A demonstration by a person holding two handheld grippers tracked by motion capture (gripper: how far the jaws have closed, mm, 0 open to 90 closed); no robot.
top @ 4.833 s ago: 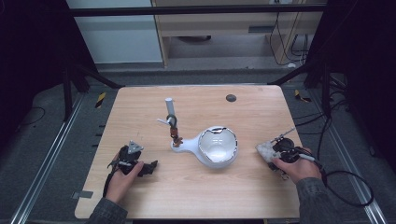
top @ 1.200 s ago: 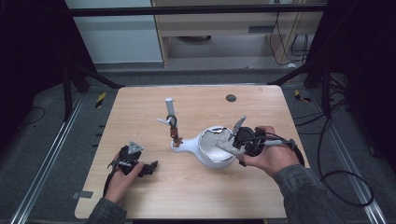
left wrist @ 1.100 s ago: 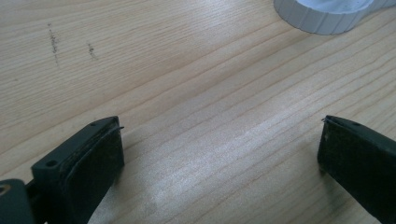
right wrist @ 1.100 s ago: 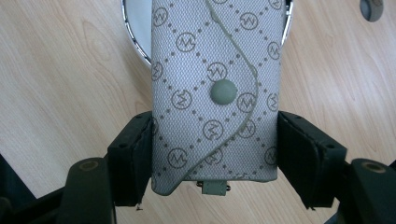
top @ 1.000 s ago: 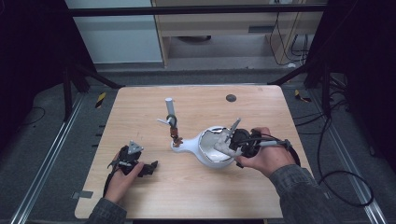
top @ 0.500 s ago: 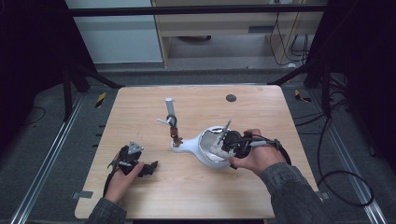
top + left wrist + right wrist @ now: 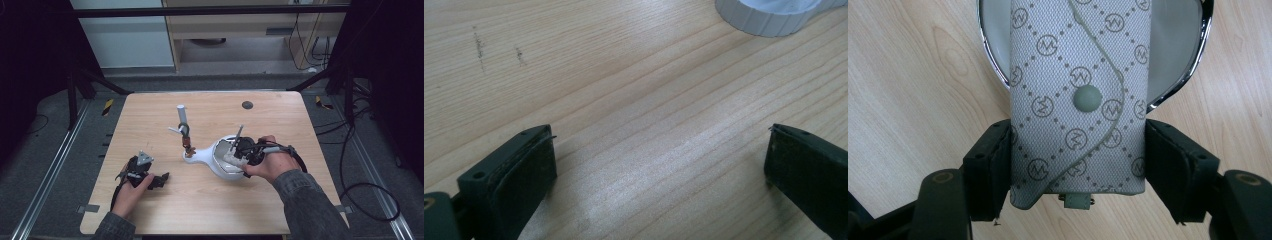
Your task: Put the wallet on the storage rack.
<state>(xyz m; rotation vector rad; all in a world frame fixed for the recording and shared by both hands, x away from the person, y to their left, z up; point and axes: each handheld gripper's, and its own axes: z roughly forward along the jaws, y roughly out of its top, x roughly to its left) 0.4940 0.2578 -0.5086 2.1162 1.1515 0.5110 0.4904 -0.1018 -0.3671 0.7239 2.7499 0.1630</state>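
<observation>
Patterned grey pouch [image 7: 1078, 105], snap visible in the right gripper view, sits pinched in the right gripper [image 7: 1078, 170] over a white bowl [image 7: 220, 162]; left gripper [image 7: 659, 165] rests spread on the table [image 7: 150, 125] at near left.

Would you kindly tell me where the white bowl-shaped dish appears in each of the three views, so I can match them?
High view: white dish sits right of table centre, under the right gripper.
Left gripper view: its ribbed edge is top right.
Right gripper view: its chrome rim lies behind the patterned pouch.
Shared landmark: the wooden table.

Grey monogrammed pouch [image 7: 1078, 100] — over white bowl [image 7: 1168, 60]
</observation>
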